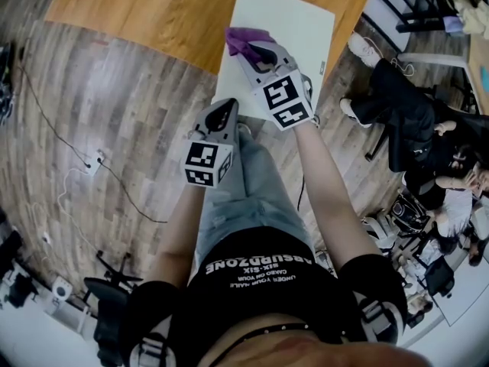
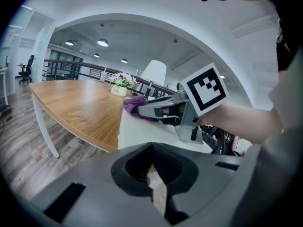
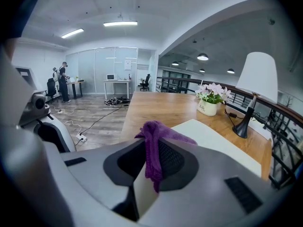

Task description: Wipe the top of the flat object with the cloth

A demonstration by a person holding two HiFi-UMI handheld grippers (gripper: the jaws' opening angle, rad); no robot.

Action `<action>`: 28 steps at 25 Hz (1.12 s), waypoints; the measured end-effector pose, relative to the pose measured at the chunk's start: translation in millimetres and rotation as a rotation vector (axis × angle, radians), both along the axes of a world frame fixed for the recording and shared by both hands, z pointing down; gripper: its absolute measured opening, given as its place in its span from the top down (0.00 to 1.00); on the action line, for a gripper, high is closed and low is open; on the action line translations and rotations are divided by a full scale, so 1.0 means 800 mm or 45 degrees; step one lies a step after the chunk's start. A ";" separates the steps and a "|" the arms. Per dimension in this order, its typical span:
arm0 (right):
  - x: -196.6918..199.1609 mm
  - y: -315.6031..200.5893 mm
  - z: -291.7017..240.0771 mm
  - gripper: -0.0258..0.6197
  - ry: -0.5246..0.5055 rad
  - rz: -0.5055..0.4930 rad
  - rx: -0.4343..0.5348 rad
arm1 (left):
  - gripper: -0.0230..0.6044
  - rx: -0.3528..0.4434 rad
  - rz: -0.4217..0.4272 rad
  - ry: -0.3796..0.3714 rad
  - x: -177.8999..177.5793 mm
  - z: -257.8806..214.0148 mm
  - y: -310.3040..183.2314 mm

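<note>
At twelve o'clock in the head view, our right gripper (image 1: 246, 50) reaches onto the flat white rectangular board (image 1: 306, 21), which lies on the honey-coloured wooden desk (image 1: 153, 14) with its near end jutting past the desk edge toward us. Its fingers (image 3: 170, 160) are clamped on the purple knitted cloth (image 1: 246, 38). From that gripper's own view, the cloth is pinched upright between the dark ribbed pads, with a loose tail hanging below. The cloth sits at about nine o'clock on the board, near its left long edge, and appears to rest on the top, though we cannot be sure of contact.

Our left gripper (image 1: 228, 104) hangs at seven o'clock from the right one, off the desk. Its fingers (image 2: 177, 170) are drawn together with nothing between them.

We judge the wiping to be under way or just beginning. The board looks matte, smooth and evenly white, with no smear or damp track, so we cannot tell how much has been covered. The stretch toward one o'clock and the near end seem left to do.

The cloth looks soft, nubbly and limp, and should drape and drag easily. The board looks thin, rigid and round-cornered. Since nothing steadies it, it may slide on the slick wood.
</note>
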State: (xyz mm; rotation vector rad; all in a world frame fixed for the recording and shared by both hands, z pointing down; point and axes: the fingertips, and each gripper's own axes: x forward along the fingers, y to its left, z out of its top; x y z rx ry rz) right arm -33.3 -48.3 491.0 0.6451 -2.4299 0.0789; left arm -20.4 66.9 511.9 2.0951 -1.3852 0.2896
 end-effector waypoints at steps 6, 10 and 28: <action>0.003 0.013 0.000 0.84 0.001 -0.012 -0.019 | 0.94 0.004 -0.009 0.019 0.001 -0.001 -0.002; 0.002 0.025 0.000 0.84 0.002 -0.027 -0.039 | 0.94 0.013 -0.007 0.033 0.000 -0.001 -0.002; 0.005 0.090 -0.009 0.84 -0.016 -0.095 -0.124 | 0.94 0.054 -0.146 0.140 -0.029 -0.005 0.025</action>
